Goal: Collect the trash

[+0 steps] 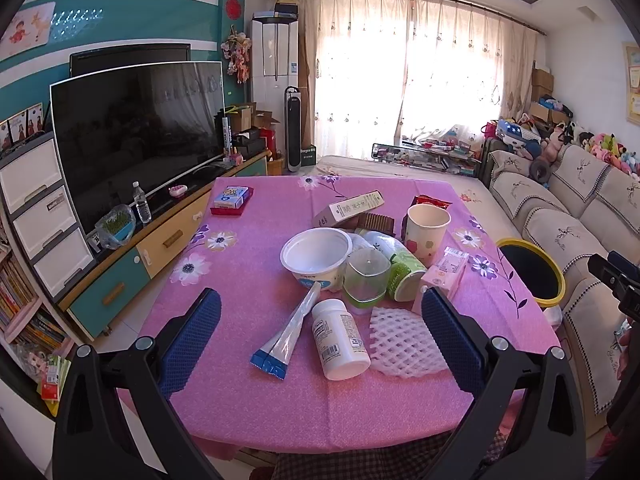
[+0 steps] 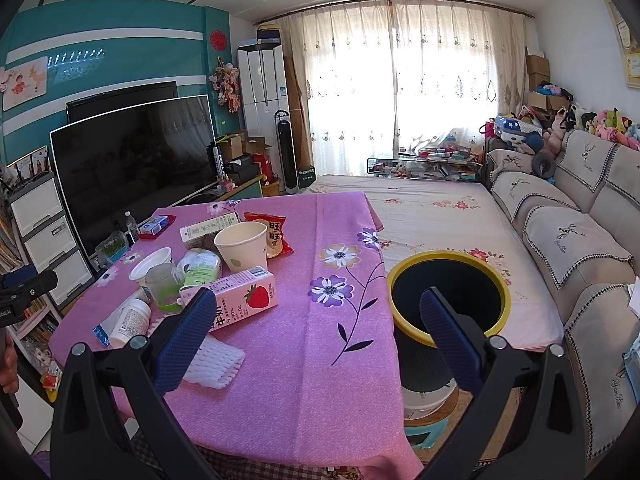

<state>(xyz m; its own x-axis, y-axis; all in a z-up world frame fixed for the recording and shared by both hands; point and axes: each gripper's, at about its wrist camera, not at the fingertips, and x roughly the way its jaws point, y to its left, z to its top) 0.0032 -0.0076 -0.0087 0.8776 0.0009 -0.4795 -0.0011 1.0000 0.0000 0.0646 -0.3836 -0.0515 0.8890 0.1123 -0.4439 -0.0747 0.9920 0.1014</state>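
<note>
Trash lies on the pink flowered tablecloth (image 1: 248, 392): a white pill bottle (image 1: 340, 338), a blue-ended tube (image 1: 286, 336), white foam netting (image 1: 404, 340), a white tub (image 1: 316, 256), a clear green-based cup (image 1: 366, 278), a paper cup (image 1: 426, 232) and a pink strawberry milk carton (image 2: 244, 298). My left gripper (image 1: 320, 300) hangs open above the bottle and tube, holding nothing. My right gripper (image 2: 316, 300) is open and empty over the table's right edge, between the carton and the yellow-rimmed black bin (image 2: 448, 296).
A red snack bag (image 2: 274, 234), a long beige box (image 1: 348, 208) and a small blue box (image 1: 232, 198) lie farther back. A TV (image 1: 136, 132) on a low cabinet stands left of the table. A bed (image 2: 436, 216) and sofa (image 2: 576, 240) fill the right side.
</note>
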